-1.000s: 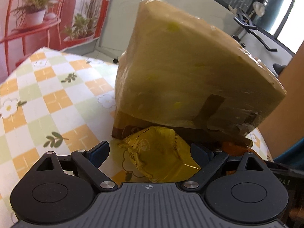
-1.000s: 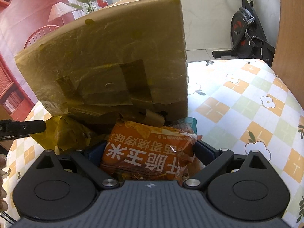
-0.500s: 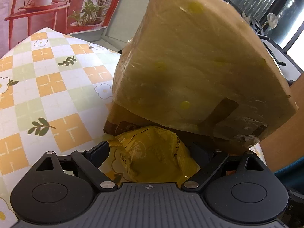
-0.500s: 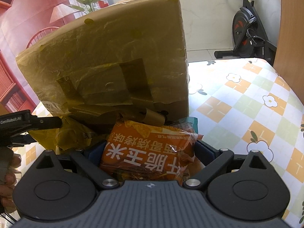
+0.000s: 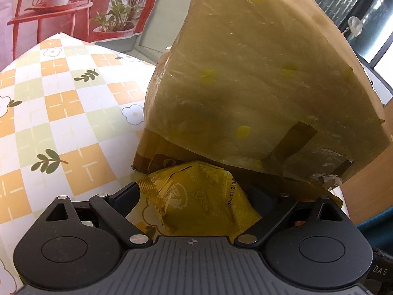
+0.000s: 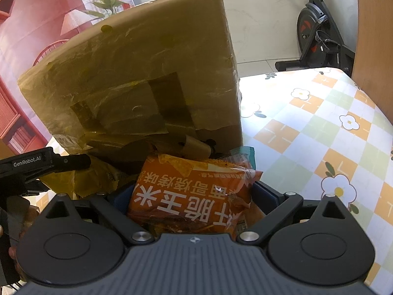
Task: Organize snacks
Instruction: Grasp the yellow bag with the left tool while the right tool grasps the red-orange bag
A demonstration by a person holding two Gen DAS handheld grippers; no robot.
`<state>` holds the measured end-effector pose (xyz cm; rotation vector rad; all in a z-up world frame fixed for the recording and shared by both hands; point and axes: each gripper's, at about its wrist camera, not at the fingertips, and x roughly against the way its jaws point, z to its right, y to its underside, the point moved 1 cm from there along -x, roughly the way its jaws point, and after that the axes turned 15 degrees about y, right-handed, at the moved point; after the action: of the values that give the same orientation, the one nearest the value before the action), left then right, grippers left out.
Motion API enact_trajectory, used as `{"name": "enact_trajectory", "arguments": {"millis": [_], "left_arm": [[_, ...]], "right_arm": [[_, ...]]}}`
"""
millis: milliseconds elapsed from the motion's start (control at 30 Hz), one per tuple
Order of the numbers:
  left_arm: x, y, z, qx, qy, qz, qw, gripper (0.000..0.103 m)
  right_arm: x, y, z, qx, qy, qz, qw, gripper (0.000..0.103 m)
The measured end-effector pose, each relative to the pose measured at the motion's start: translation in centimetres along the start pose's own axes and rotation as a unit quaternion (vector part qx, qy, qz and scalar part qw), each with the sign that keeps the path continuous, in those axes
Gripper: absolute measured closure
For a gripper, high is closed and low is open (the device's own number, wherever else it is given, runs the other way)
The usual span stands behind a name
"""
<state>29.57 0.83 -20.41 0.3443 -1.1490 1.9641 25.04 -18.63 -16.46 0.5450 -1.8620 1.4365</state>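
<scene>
While both wrist cameras look forward over a checked tabletop (image 5: 63,103) with orange and green squares and flower prints, seen up close: a large box (image 5: 258,78) wrapped in yellowish plastic film and patched with brown tape, standing on the cloth. Left gripper (image 5: 196,194) clenched around a crinkled yellow snack packet (image 5: 196,199), held just under the near lower edge of the box (touching it or not, cannot tell). Right gripper (image 6: 194,191) clamped on an orange snack packet (image 6: 196,196) with white Chinese lettering, also at the near foot of the box (image 6: 137,78), with a teal packet corner (image 6: 242,151) peeking behind it. Visible at far left of the right view: the left gripper (image 6: 73,161) and its yellow packet (image 6: 95,177), beside the orange one. Beyond the tabletop (image 6: 319,127), an exercise bike (image 6: 316,36) by a pale wall.
</scene>
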Motion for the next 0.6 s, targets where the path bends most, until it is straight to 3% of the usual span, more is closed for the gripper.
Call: {"name": "enact_trajectory", "arguments": {"millis": [200,267,333,600], "left_arm": [[0.2,0.0,-0.2,0.002,0.0,0.001,1.0,0.011],[0.5,0.2,-0.2,-0.003,0.005,-0.001,1.0,0.016],[0.9,0.6,-0.4,-0.001,0.02,0.001,0.9998,0.031],[3.8,1.0,0.0,-0.019,0.023,0.02,0.9994,0.032]], "right_arm": [[0.0,0.1,0.4,-0.006,-0.007,0.003,1.0,0.006],[0.0,0.2,0.6,-0.009,-0.01,0.004,1.0,0.007],[0.1,0.2,0.7,-0.011,-0.012,0.005,1.0,0.009],[1.2,0.5,0.9,-0.022,-0.024,0.008,0.999,0.013]]}}
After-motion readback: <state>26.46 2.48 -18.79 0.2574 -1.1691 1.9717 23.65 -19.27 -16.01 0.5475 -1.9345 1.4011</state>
